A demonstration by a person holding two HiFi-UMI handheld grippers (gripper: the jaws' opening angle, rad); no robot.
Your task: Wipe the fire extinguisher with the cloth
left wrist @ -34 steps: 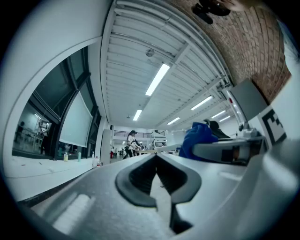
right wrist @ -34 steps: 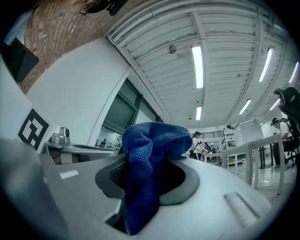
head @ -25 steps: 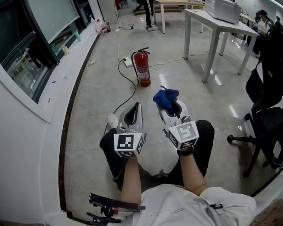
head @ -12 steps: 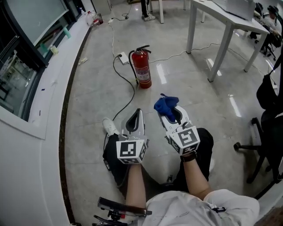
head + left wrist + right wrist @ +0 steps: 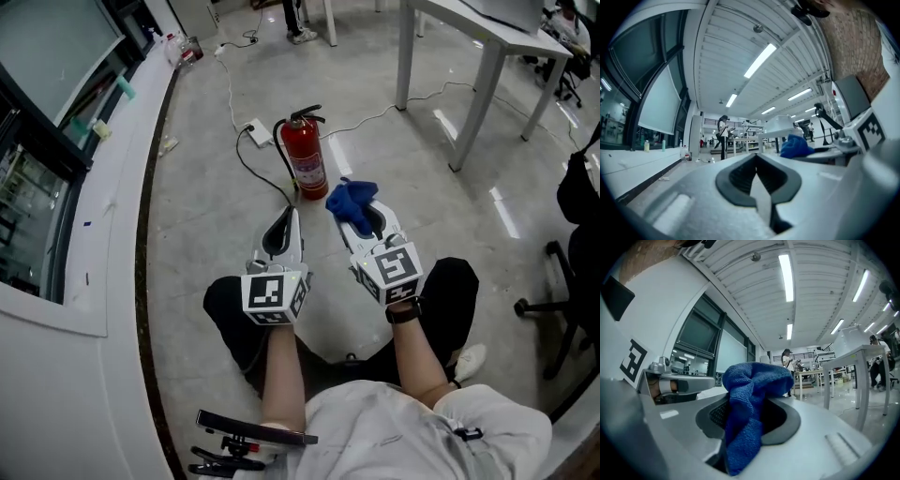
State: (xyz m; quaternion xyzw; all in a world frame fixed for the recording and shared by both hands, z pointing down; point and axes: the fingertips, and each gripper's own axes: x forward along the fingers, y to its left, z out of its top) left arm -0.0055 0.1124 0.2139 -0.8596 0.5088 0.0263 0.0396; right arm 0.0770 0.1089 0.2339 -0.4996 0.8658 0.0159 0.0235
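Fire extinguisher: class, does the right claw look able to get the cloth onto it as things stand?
Probably yes. The right claw, shut on the blue cloth, is close beside the upright fire extinguisher, and nothing stands between them.

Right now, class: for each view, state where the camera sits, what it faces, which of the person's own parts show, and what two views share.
Head view: on the head, looking steeply down at the fire extinguisher; forearms show.
Left gripper view: on the left gripper, along its shut fingers toward the ceiling.
Right gripper view: on the right gripper, along fingers shut on the cloth.
Shared: both gripper views show the cloth.
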